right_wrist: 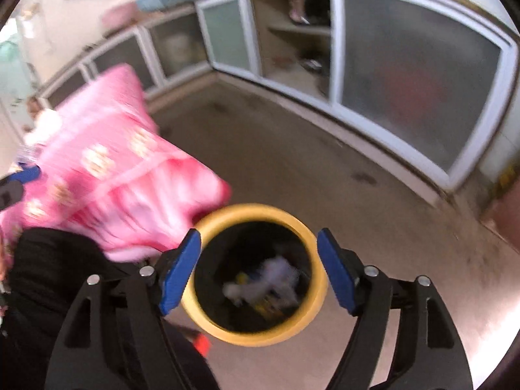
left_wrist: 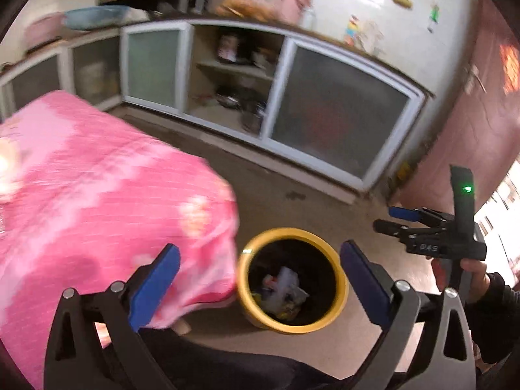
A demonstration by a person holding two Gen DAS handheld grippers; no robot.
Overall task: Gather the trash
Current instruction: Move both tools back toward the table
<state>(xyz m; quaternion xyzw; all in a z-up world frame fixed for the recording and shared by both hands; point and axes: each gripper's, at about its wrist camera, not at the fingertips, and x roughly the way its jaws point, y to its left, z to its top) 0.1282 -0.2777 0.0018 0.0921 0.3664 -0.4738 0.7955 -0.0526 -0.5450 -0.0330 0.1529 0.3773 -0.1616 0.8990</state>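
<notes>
Bin (left_wrist: 292,279) on floor (left_wrist: 292,175), right of draped table (left_wrist: 97,178); trash (left_wrist: 282,289) inside; cabinets (left_wrist: 338,110) behind.

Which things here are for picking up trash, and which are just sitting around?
For the job:
- yellow bin
- crumpled trash inside it
- left tongs, open and empty
- right tongs, open and empty

Just sitting around:
- pink cloth beside the bin
- cabinet with sliding doors
- pot on its open bottom shelf
</notes>
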